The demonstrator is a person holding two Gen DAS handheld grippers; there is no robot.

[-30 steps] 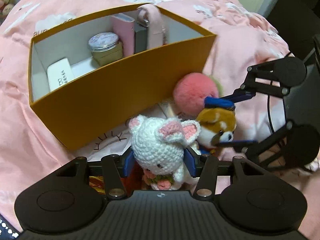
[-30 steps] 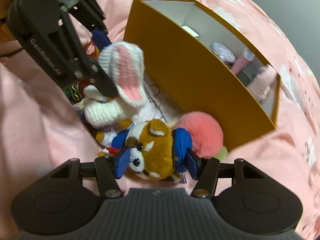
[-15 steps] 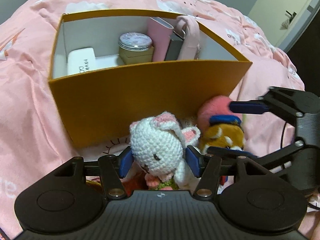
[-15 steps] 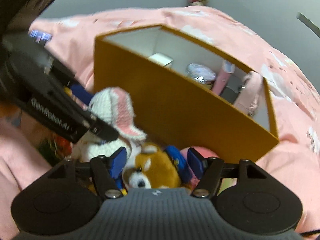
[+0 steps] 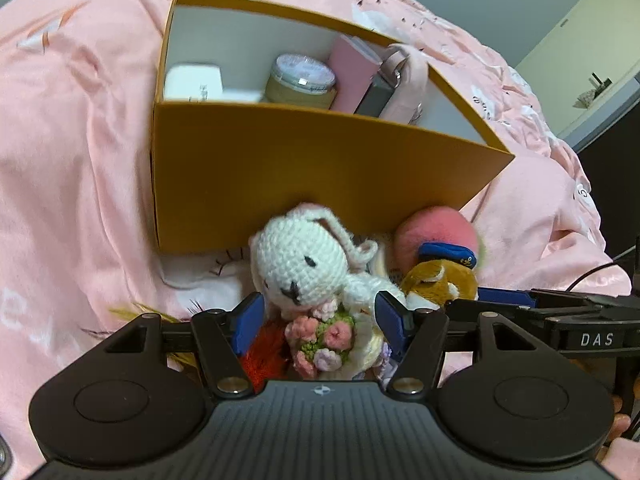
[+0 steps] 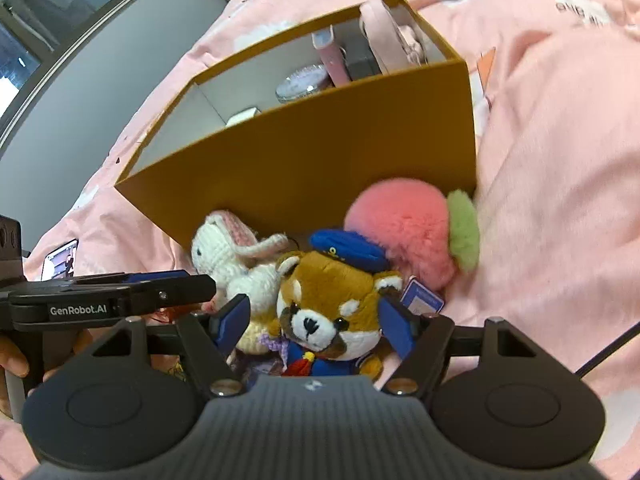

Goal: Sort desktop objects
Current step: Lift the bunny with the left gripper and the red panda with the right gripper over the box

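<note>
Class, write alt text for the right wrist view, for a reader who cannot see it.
A red panda plush sits between the right gripper's open jaws, beside a white crochet bunny and a pink fluffy peach, before an orange box on pink bedding.

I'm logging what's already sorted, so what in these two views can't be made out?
- Left wrist view: the orange box near wall hides the lower parts of the jar and white case.
- Right wrist view: the blue card print is too small to read.
- Both views: the gripper bodies hide the toys' lower parts.
</note>
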